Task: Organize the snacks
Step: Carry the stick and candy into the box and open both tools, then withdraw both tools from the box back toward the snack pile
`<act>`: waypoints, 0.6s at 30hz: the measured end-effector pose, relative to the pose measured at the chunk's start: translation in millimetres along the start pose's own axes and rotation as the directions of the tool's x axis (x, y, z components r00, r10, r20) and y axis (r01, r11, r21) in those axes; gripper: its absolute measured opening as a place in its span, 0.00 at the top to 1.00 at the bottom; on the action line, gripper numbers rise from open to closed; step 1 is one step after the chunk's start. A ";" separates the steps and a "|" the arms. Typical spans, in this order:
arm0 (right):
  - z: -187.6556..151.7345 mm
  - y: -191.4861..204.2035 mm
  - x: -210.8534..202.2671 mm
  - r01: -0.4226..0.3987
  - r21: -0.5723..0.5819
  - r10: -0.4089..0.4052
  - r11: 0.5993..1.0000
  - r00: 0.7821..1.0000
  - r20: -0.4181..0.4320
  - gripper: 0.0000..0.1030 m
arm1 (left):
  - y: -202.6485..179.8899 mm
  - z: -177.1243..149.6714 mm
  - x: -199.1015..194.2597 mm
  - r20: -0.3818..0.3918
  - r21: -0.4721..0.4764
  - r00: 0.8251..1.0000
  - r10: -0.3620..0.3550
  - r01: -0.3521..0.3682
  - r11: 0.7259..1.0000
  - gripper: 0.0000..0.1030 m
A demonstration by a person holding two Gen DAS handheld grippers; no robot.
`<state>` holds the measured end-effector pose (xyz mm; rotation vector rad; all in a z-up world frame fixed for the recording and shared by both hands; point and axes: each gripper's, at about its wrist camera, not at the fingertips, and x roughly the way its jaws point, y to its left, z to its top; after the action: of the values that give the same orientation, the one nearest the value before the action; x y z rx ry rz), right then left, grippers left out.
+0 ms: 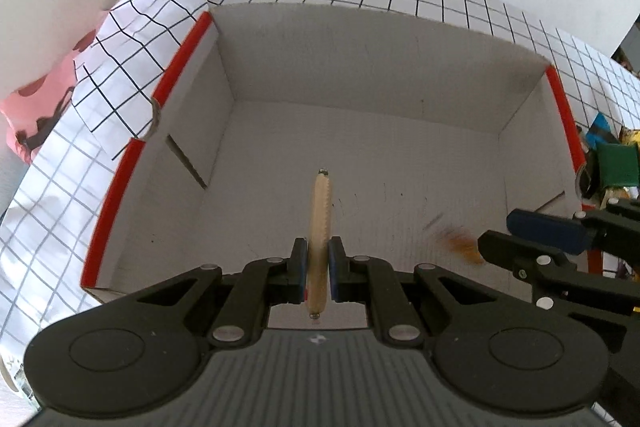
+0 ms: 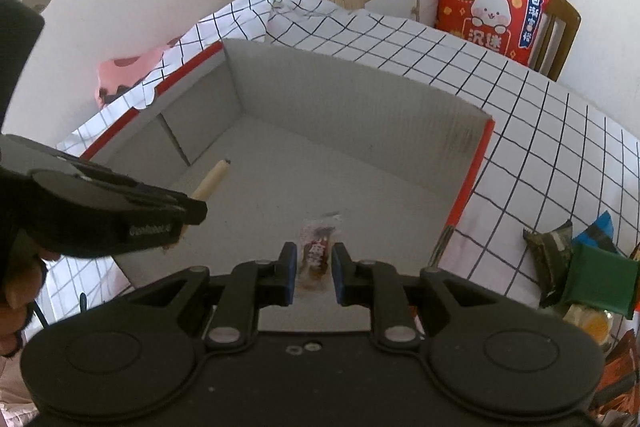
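I hold both grippers over the open cardboard box so the snacks land inside: left gripper clamps a sausage stick, right gripper stands slightly apart around a wrapped snack.

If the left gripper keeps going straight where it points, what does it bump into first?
Probably the bare floor of the cardboard box. The left gripper, shut on a sausage stick, points down into it, with nothing else ahead.
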<state>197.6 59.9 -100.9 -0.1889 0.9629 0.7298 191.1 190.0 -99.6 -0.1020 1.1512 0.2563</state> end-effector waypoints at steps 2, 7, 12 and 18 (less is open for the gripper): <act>-0.8 -0.2 2.3 0.010 -0.008 -0.010 1.000 1.000 -0.006 0.79 | -0.1 -1.2 1.7 -0.006 -0.007 1.000 -0.008 0.008 1.000 0.89; -1.7 -4.9 -1.0 0.008 0.017 -0.008 1.000 1.000 0.001 0.76 | 1.6 -2.6 -1.2 0.009 -0.011 1.000 -0.022 0.022 1.000 0.86; -3.7 -9.3 -10.9 -0.007 0.034 0.006 0.999 1.000 0.012 0.74 | 5.1 -5.2 -8.9 0.019 -0.042 0.999 -0.048 0.049 0.998 0.71; -8.2 -13.8 -28.2 -0.022 0.052 0.020 0.998 0.999 0.035 0.68 | 2.4 -12.2 -27.3 0.058 -0.034 0.997 -0.053 0.055 0.998 0.56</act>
<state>190.8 32.2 -85.3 -0.1206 0.9512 0.7243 169.2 185.7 -79.5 -0.1561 1.0863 0.2308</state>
